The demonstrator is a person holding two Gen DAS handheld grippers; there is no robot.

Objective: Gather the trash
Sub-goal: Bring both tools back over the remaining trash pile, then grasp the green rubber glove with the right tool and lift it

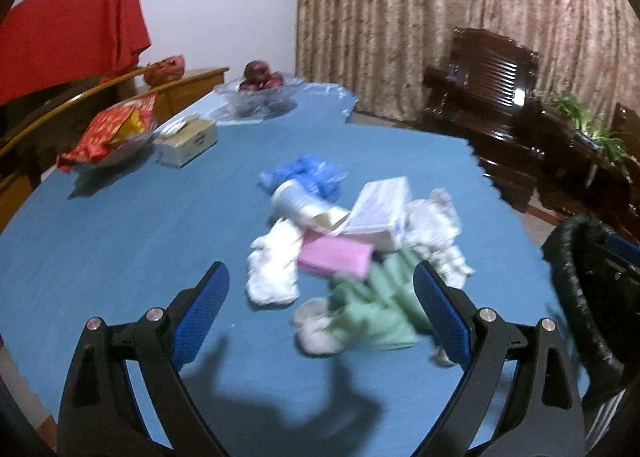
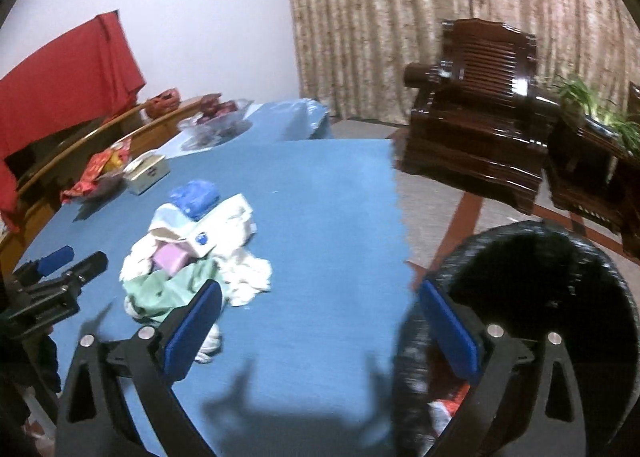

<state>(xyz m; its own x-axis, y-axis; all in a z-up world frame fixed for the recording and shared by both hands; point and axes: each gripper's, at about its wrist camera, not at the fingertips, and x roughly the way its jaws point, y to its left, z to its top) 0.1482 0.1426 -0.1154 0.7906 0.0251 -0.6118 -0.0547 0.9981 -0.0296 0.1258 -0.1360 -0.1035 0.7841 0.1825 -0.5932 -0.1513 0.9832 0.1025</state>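
A blue-covered table [image 1: 100, 241] carries a heap of trash [image 1: 352, 241] — white tissues, a green wrapper, a pink packet, a white box and a blue bag — lying just ahead of the left gripper [image 1: 322, 313], whose jaws stand wide apart and hold nothing. The black bin [image 2: 532, 297] stands off the table's right edge, and the right gripper [image 2: 320, 321] — likewise spread and empty — hangs with its right finger over the bin's rim, the heap ahead to its left.

Both wrist views over shared trash pile [image 1: 352, 241].
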